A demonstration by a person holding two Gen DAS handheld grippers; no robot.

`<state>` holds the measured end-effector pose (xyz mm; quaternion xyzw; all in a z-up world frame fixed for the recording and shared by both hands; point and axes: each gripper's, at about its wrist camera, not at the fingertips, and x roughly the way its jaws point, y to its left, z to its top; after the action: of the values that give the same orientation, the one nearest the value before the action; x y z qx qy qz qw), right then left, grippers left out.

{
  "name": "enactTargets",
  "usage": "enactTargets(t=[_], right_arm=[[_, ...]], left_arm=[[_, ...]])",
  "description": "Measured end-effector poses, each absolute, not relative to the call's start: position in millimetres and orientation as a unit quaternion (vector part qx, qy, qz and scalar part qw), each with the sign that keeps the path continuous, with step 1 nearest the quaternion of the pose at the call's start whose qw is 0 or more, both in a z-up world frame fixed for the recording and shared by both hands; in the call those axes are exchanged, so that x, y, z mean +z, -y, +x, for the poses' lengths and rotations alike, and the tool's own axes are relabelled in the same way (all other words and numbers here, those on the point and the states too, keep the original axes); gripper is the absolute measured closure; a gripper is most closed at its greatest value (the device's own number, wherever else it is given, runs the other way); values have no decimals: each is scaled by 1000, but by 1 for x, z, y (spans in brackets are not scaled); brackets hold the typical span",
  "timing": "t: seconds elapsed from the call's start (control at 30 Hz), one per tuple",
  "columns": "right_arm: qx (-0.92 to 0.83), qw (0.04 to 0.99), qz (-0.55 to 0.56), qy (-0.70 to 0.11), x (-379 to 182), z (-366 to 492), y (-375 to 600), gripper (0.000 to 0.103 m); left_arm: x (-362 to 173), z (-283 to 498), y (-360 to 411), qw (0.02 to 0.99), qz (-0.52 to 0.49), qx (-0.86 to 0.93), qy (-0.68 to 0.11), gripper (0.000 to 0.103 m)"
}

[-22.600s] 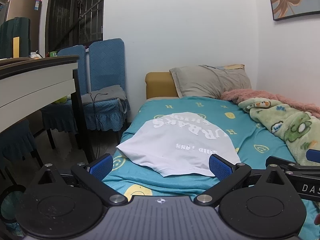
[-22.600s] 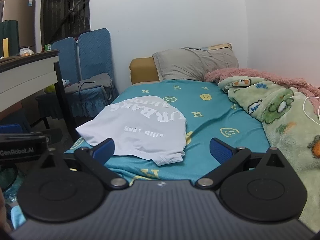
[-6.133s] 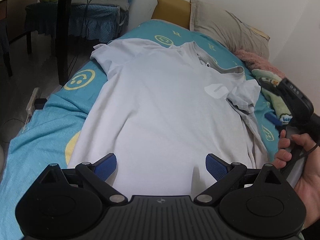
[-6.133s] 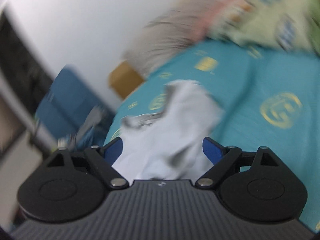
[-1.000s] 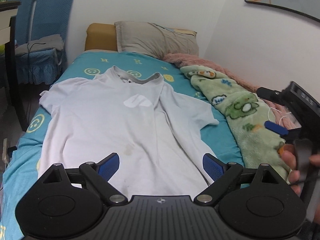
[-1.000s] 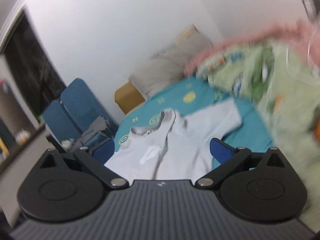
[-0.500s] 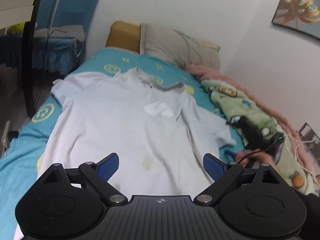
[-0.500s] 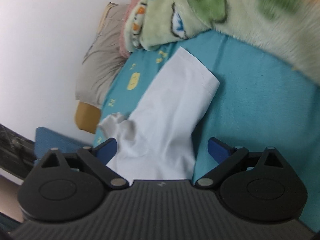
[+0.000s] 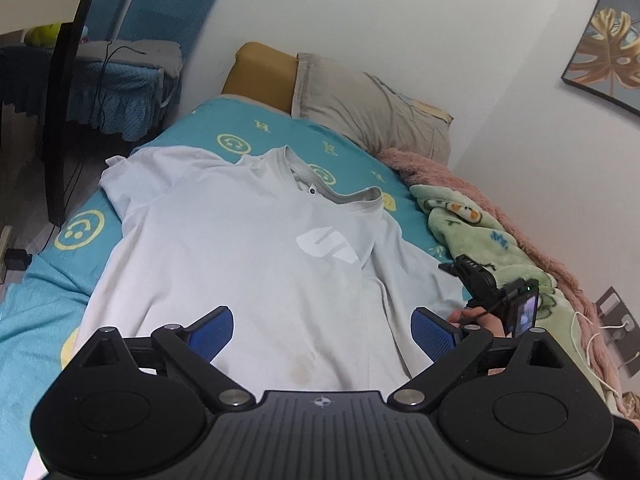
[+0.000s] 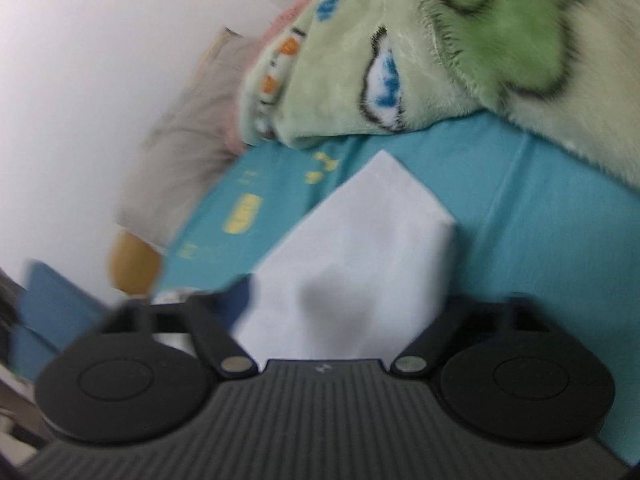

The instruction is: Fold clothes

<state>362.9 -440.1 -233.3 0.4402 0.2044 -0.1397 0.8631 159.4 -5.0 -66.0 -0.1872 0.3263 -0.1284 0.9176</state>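
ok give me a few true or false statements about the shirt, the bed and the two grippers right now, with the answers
1. The white t-shirt lies spread out on the teal bedsheet with its collar toward the pillow. True.
2. The left gripper is clamped on the shirt's hem. False: its jaws stand wide apart above the shirt, holding nothing.
3. The right gripper is close over the shirt's sleeve. True, though that view is blurred.
4. The green cartoon blanket covers the shirt's chest logo. False: the blanket lies beside the shirt, and the logo is uncovered.
5. The shirt is already folded in half. False: both sleeves are still spread out flat.
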Motion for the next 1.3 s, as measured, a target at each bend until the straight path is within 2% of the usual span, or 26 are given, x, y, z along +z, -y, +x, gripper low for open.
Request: enactTargets(t=[0.03,0.07,0.1,0.2,0.33,0.43,0.57,0.7,0.8,0.97,1.27,1.3], right_arm=[[-150,863,432,-217,-233,369,442,69],[-154,861,429,-226,-232,373,445,77],[-158,863,422,-229,-227,375,447,90],[-160,888,371,-218,-199,372,444,96],[-152,922,291,-207,-147,374,418,97],[-142,943,228,-197,-106,376,389,98],[-123,965,144,-181,-54,378,342,98],[-82,979,75,-173,-26,380,268,100],[-51,980,55,-186,-31,384,216,100],[-25,973,48,-226,-62,380,163,100],[-8,959,78,-272,-67,289,166,96],[-4,958,81,-276,-64,276,170,93]], left_arm=[[-66,161,4,917,-189,-126,-328,6],[-65,161,3,916,-192,-125,-329,6],[-64,163,2,916,-194,-124,-328,6],[-58,166,-1,915,-188,-126,-333,6],[-55,167,-6,922,-143,-104,-344,6],[-47,163,-26,924,-155,-91,-338,6],[-23,154,-58,936,-166,-70,-303,6],[-4,145,-97,946,-172,-36,-271,5],[-8,145,-120,947,-173,-9,-269,4],[-32,161,-127,935,-169,-1,-311,5],[-37,164,-94,944,-125,-24,-303,5],[-37,162,-91,945,-120,-24,-302,5]])
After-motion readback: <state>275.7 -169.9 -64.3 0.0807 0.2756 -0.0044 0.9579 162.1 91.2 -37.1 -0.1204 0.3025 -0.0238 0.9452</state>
